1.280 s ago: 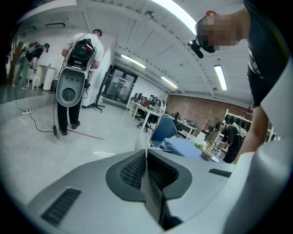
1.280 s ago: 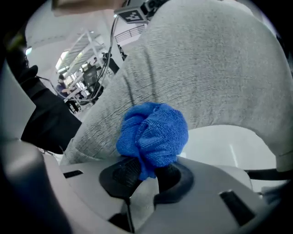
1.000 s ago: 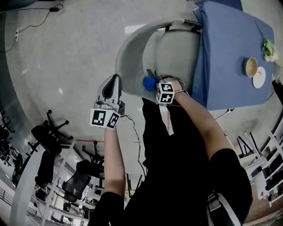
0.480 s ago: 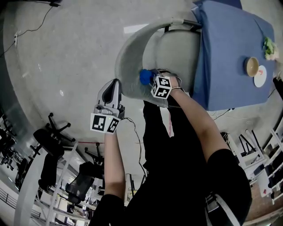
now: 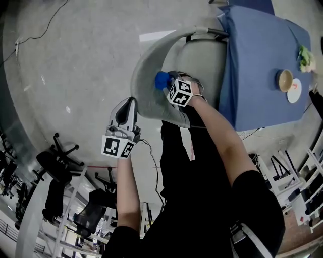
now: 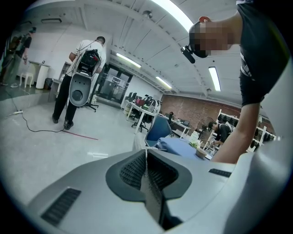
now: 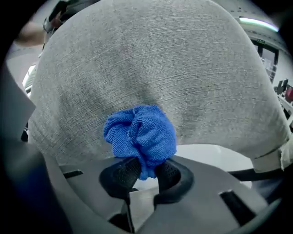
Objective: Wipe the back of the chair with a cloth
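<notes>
Against the grey fabric back of the chair (image 7: pixel 146 59), the right gripper (image 7: pixel 144 176) holds a bunched blue cloth (image 7: pixel 141 135), its 2 jaws clamped on the cloth's lower fold. Just left of the chair, the left gripper (image 6: pixel 146 155) hangs over the concrete floor (image 5: pixel 75 60), jaws closed together on nothing.

Grey concrete floor (image 5: pixel 75 60), blue-clothed table (image 5: pixel 252 65), black office chairs (image 5: pixel 53 169), ceiling strip lights (image 6: pixel 173 13), brick far wall (image 6: pixel 183 106).

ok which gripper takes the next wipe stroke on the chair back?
Right. The right gripper is shut on the blue cloth, which sits against the chair back. The left gripper has its fingers together, empty, off beside it.
</notes>
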The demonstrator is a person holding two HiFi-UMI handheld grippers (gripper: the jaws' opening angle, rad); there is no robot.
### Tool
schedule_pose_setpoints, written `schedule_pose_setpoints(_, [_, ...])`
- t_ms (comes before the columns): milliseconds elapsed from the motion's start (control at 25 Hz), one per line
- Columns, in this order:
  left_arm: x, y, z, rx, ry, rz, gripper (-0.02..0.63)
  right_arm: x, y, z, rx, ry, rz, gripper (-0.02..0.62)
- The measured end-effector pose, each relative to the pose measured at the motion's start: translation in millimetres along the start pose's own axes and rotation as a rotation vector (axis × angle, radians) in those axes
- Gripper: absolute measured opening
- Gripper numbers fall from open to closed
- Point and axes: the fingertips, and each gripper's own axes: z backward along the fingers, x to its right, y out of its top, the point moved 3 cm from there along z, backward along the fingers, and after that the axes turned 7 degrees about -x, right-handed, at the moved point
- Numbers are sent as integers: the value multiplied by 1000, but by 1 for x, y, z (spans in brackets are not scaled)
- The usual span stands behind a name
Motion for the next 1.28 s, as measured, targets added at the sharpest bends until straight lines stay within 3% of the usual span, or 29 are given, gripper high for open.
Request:
schedule_pose_setpoints(280, [0,-1,-3,13,-12,9,31,45,6,2,13,-56,-36,101])
schedule_pose_setpoints(480, [0,-2,-4,13,-13,6,31,80,5,8,38,-100,-128,101])
schedule_pose_setpoints(720, [1,-1,-4,30,3,26,31,99,3,11,44,-132,-135,101])
schedule_pose_setpoints(960, [1,-2,-3,44,18,45,31,135,-9,20,81,-191,-308,101])
schedule_pose_setpoints(1280, [1,-2,-5,40,19,40,31,178,-29,35,120,-248,-465,101])
